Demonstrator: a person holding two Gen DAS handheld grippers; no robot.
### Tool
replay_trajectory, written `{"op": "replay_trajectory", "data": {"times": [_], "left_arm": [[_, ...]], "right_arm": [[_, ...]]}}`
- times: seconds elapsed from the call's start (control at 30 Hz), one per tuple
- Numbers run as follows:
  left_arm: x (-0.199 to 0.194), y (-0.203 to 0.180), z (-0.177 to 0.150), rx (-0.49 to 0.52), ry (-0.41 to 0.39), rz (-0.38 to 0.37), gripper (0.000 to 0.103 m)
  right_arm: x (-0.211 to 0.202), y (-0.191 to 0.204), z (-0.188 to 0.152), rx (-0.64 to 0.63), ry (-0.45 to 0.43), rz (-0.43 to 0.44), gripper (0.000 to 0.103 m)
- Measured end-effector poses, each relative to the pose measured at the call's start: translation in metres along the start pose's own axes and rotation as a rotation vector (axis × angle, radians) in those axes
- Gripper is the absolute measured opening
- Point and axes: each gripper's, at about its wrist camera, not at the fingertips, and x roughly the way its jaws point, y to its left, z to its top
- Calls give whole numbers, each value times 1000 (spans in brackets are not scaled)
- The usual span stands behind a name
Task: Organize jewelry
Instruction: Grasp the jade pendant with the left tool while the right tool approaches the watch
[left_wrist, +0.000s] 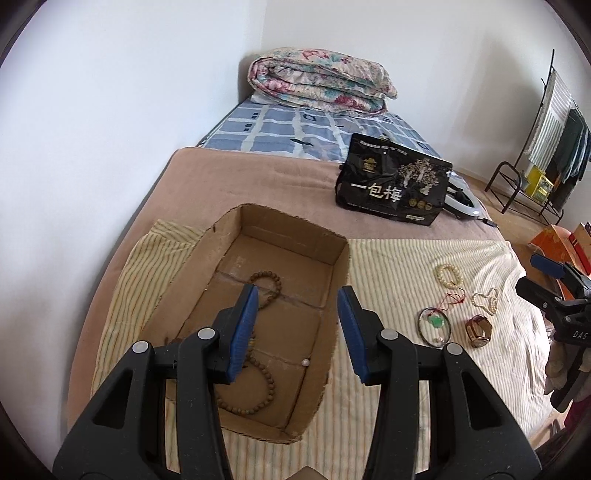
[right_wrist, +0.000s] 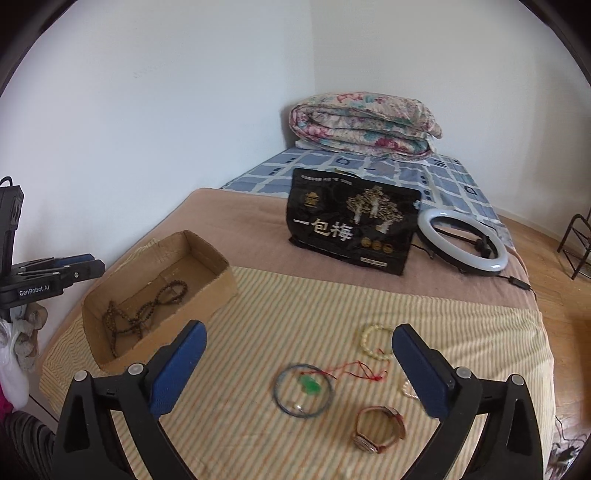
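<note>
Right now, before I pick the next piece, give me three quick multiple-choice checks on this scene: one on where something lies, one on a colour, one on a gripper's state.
1. Where do the brown prayer beads lie?
A. on the striped cloth
B. inside the cardboard box
C. on the black bag

2. What colour is the pendant inside the thin bangle?
A. green
B. blue
C. yellow

3. How does the right gripper stand?
A. shut on the watch
B. shut on the pearls
C. open and empty

Answers:
1 B: the strand lies on the floor of the cardboard box.
2 A: a green stone on a red cord lies within the ring.
3 C: its jaws stand wide apart above the striped cloth, and the watch lies untouched on it.
</note>
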Motion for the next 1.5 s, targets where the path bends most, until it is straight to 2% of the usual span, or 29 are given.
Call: {"op": "replay_trajectory", "data": {"times": [0.27, 0.3, 0.33, 0.4, 0.6, 0.77, 0.8, 0.83, 0.9, 1.07, 1.2, 1.27, 1.5], "left_arm": [[18, -68, 2, 86, 38, -89, 46], [21, -77, 1, 96, 47, -101, 50], [23, -85, -1, 108, 54, -112, 60], [27, -100, -4, 133, 59, -130, 67], [46, -136, -13, 190, 111, -164, 67], [74, -156, -23, 221, 157, -160, 67], [80, -159, -27, 229, 166, -165, 63], [87, -162, -30, 237, 183, -170, 52], [101, -168, -35, 248, 221, -177, 44], [123, -185, -42, 292, 245, -205, 44], [140, -194, -50, 340, 278, -206, 32], [148, -196, -53, 348, 295, -204, 31], [162, -204, -56, 361, 311, -219, 31]], "right_arm": [[-26, -51, -35, 23, 43, -94, 102], [-28, -58, -39, 35, 49, -104, 102], [-30, -65, -43, 48, 55, -112, 102], [-31, -79, -51, 74, 64, -129, 102], [-19, -111, -79, 161, 118, -127, 101], [2, -125, -88, 203, 182, -116, 92], [6, -128, -89, 220, 190, -106, 91], [10, -129, -89, 236, 199, -92, 89], [19, -130, -90, 253, 219, -71, 84], [34, -128, -97, 260, 271, -33, 71], [43, -129, -100, 274, 302, -18, 64], [49, -131, -101, 285, 317, -14, 55], [61, -135, -104, 324, 340, 6, 48]]}}
